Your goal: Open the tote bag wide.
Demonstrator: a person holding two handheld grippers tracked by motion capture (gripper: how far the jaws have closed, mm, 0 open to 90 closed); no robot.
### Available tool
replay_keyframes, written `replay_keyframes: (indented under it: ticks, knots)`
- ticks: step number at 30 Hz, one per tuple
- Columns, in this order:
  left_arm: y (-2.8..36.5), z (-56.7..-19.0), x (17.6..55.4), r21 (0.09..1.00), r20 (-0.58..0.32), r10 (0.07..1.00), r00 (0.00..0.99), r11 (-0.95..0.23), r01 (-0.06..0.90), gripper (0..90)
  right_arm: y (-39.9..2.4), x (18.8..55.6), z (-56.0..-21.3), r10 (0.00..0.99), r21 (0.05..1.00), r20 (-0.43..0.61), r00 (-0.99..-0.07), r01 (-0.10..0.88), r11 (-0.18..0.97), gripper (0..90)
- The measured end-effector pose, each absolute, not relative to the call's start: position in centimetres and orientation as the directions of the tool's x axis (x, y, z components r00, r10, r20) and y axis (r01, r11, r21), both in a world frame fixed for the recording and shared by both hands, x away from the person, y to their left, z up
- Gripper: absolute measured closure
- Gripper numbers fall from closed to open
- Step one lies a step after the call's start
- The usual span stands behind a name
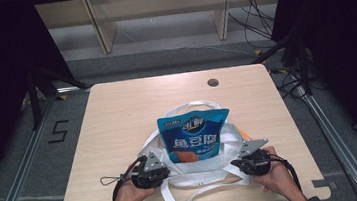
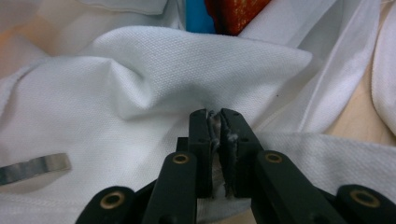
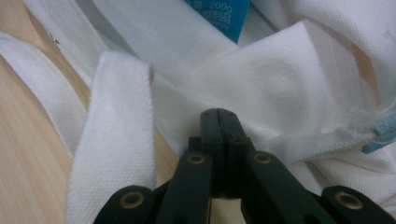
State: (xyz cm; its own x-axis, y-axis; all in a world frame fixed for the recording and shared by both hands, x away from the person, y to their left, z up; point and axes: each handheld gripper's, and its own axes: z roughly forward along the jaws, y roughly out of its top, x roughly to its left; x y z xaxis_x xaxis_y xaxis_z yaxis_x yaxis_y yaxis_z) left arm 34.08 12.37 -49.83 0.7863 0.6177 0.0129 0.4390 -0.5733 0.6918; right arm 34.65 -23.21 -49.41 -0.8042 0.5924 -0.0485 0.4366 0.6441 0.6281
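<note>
Both gripper views show each gripper (image 2: 217, 114) (image 3: 218, 112) pinching white bag (image 1: 194, 171) cloth.

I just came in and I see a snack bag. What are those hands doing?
A person is holding a white tote bag on the table with two tools. The left hand-held gripper and the right hand-held gripper each pinch its cloth near the opening. A blue snack bag sticks out of it.

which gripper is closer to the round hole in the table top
Right. The right gripper sits at the bag's near right corner, below and slightly right of the hole. The left gripper is at the white bag's near left corner, farther across the table.
</note>
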Motion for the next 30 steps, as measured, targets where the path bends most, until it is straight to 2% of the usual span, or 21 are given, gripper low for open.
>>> replay_keyframes:
  ticks: [3, 4, 6, 8, 11, 13, 15, 16, 18, 20, 21, 24, 26, 28, 30]
  knots:
    - [13.1, -48.5, 34.2, 0.732, 0.040, 0.637, 0.770, -0.544, 0.411, 78.1, -23.2, 34.4, -49.1, 0.596, 0.635, -0.046, -0.802, 0.437, 0.637, 88.8]
    - [13.3, -47.9, 34.2, 0.766, 0.022, 0.661, 0.750, -0.493, 0.413, 77.8, -23.2, 34.3, -48.7, 0.598, 0.653, -0.050, -0.800, 0.427, 0.626, 87.4]
    - [14.4, -46.6, 34.8, 0.800, 0.052, 0.693, 0.719, -0.460, 0.385, 77.4, -23.4, 34.2, -47.9, 0.597, 0.680, -0.064, -0.800, 0.403, 0.613, 86.6]
    - [15.7, -45.7, 35.7, 0.832, 0.053, 0.759, 0.649, -0.393, 0.392, 77.5, -23.7, 34.3, -46.9, 0.612, 0.705, -0.086, -0.786, 0.386, 0.595, 86.4]
    - [16.8, -46.0, 37.0, 0.827, 0.067, 0.793, 0.605, -0.384, 0.411, 77.6, -24.4, 34.6, -46.5, 0.642, 0.734, -0.105, -0.760, 0.377, 0.566, 86.5]
    - [17.3, -47.2, 38.2, 0.821, 0.029, 0.813, 0.581, -0.351, 0.451, 79.3, -24.6, 34.9, -46.9, 0.655, 0.725, -0.089, -0.750, 0.402, 0.560, 86.9]
    - [17.1, -47.9, 39.1, 0.806, 0.024, 0.810, 0.587, -0.363, 0.467, 81.3, -24.6, 35.4, -47.5, 0.647, 0.708, -0.099, -0.756, 0.403, 0.579, 87.1]
    - [17.2, -48.2, 39.7, 0.788, 0.057, 0.795, 0.604, -0.407, 0.461, 82.2, -24.4, 35.5, -47.8, 0.653, 0.699, -0.093, -0.752, 0.417, 0.581, 87.4]
    - [16.6, -49.2, 40.3, 0.785, 0.020, 0.801, 0.598, -0.383, 0.487, 85.1, -24.0, 35.8, -48.1, 0.649, 0.679, -0.108, -0.753, 0.421, 0.602, 87.6]
    - [16.2, -50.0, 40.7, 0.743, 0.062, 0.791, 0.608, -0.443, 0.501, 87.7, -23.8, 35.8, -48.2, 0.645, 0.667, -0.120, -0.755, 0.420, 0.616, 87.6]
    - [16.0, -50.3, 40.7, 0.755, 0.049, 0.799, 0.600, -0.423, 0.501, 88.0, -23.9, 35.8, -48.3, 0.644, 0.669, -0.119, -0.756, 0.419, 0.614, 87.6]
    - [16.3, -49.1, 40.1, 0.773, 0.020, 0.801, 0.598, -0.392, 0.499, 85.8, -24.1, 35.8, -48.6, 0.648, 0.669, -0.109, -0.754, 0.427, 0.608, 87.6]
    - [16.1, -47.8, 38.9, 0.792, 0.050, 0.791, 0.610, -0.403, 0.459, 81.7, -24.1, 35.8, -48.5, 0.646, 0.672, -0.108, -0.755, 0.423, 0.607, 87.2]
    - [16.1, -46.8, 37.6, 0.790, 0.060, 0.768, 0.637, -0.427, 0.440, 81.5, -24.1, 35.8, -48.4, 0.645, 0.670, -0.104, -0.757, 0.426, 0.608, 86.8]
    - [15.9, -46.7, 36.6, 0.790, 0.029, 0.755, 0.656, -0.419, 0.448, 83.0, -24.0, 35.7, -48.4, 0.648, 0.676, -0.108, -0.754, 0.422, 0.604, 86.8]
